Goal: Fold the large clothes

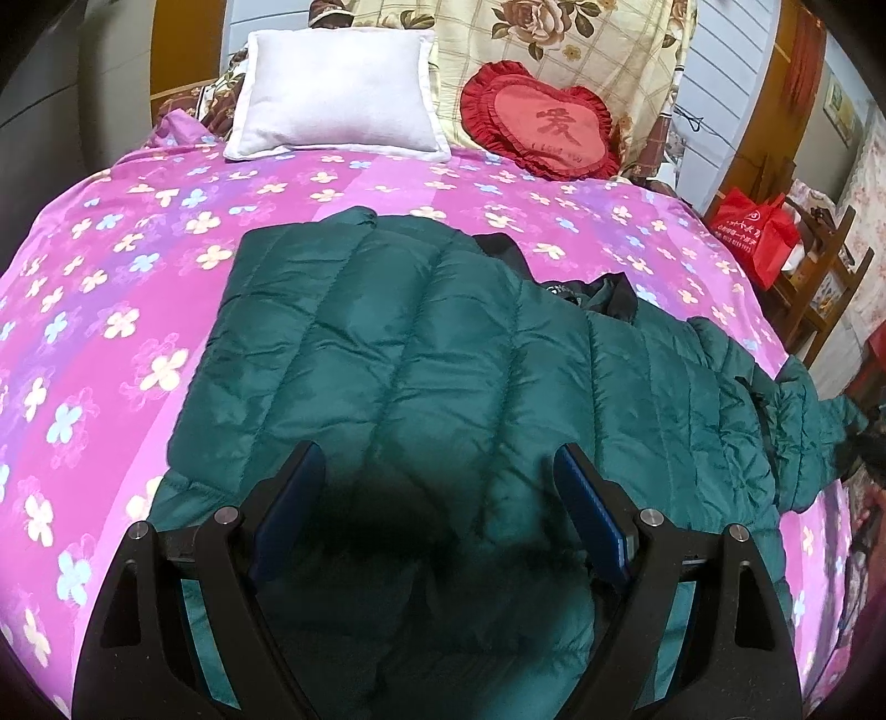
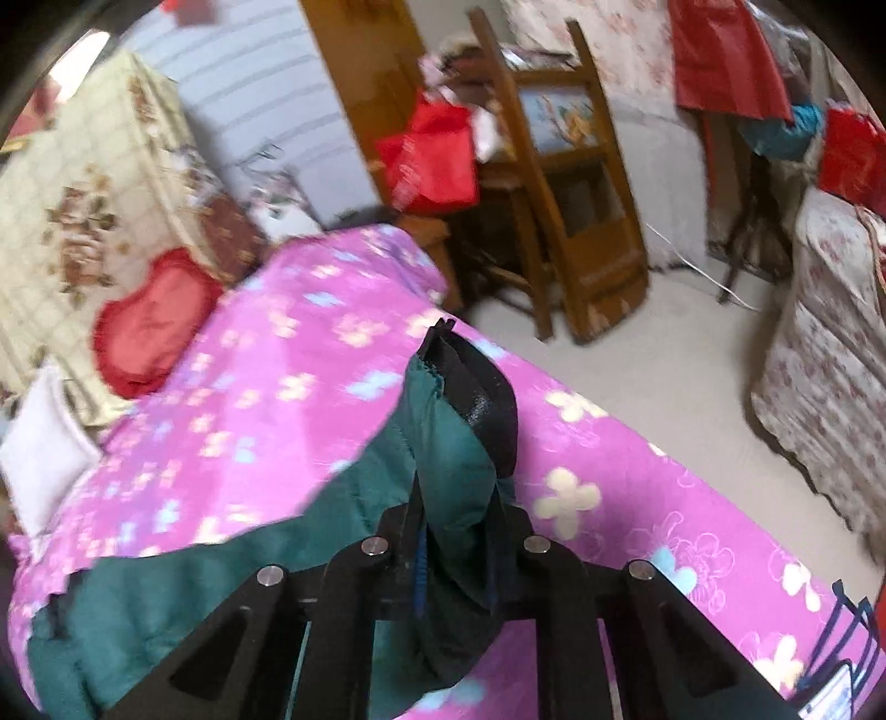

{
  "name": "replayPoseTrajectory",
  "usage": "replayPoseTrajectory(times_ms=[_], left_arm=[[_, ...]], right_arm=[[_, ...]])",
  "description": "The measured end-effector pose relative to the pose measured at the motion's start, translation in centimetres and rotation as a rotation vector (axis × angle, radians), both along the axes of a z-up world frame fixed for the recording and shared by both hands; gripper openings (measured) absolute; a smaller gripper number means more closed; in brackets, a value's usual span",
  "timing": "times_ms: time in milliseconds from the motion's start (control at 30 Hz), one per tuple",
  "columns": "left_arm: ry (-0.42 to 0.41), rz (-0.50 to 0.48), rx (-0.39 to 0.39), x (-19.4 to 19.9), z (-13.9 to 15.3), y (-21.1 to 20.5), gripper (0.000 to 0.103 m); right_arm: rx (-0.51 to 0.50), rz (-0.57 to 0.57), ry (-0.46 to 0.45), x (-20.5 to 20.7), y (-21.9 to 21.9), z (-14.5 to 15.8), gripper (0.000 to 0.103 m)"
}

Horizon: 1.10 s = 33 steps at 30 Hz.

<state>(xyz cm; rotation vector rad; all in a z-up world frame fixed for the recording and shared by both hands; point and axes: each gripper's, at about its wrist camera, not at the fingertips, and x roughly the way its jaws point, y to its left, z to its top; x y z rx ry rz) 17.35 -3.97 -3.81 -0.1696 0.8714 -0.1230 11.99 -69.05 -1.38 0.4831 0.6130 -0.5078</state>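
a dark green quilted puffer jacket (image 1: 421, 354) lies spread across a pink flowered bedspread (image 1: 111, 277), its black-lined collar (image 1: 609, 293) turned toward the right side of the bed and one sleeve trailing off toward the bed's right edge. the left gripper (image 1: 440, 520) hovers just above the near part of the jacket with its blue-padded fingers (image 1: 592, 520) spread wide apart and nothing between them, casting a dark shadow on the fabric below. the right gripper (image 2: 454, 548) is clenched on a bunched fold of the jacket (image 2: 448, 471), the green fabric and a black trim strip (image 2: 482, 387) standing up between the closed fingers, lifted off the bedspread (image 2: 277, 360). at the head of the bed a white pillow (image 1: 338, 94) and a red heart-shaped cushion (image 1: 542, 122) lean against a floral quilt (image 1: 581, 44). beside the bed stand a wooden chair (image 2: 559, 183) and a red bag (image 2: 432, 155); the right wrist view is motion-blurred.
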Motion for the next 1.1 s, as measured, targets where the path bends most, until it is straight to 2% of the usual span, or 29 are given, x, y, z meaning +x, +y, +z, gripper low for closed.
replayPoseTrajectory(times_ms=[267, 500, 800, 1100], left_arm=[[0.046, 0.003, 0.047, -1.2, -1.1, 1.0, 0.085], [0.055, 0.021, 0.06, -1.7, -1.7, 2.1, 0.085], [0.05, 0.049, 0.034, -1.8, -1.4, 3.8, 0.085], [0.057, 0.065, 0.017, -2.5, -1.8, 5.8, 0.085]], right_arm=[[-0.058, 0.22, -0.092, -2.3, 9.3, 6.2, 0.014], [-0.096, 0.448, -0.083, -1.8, 19.7, 8.4, 0.014], [-0.094, 0.666, -0.021, 0.8, 31.3, 6.6, 0.014], [-0.04, 0.775, 0.048, 4.1, 38.2, 2.6, 0.014]])
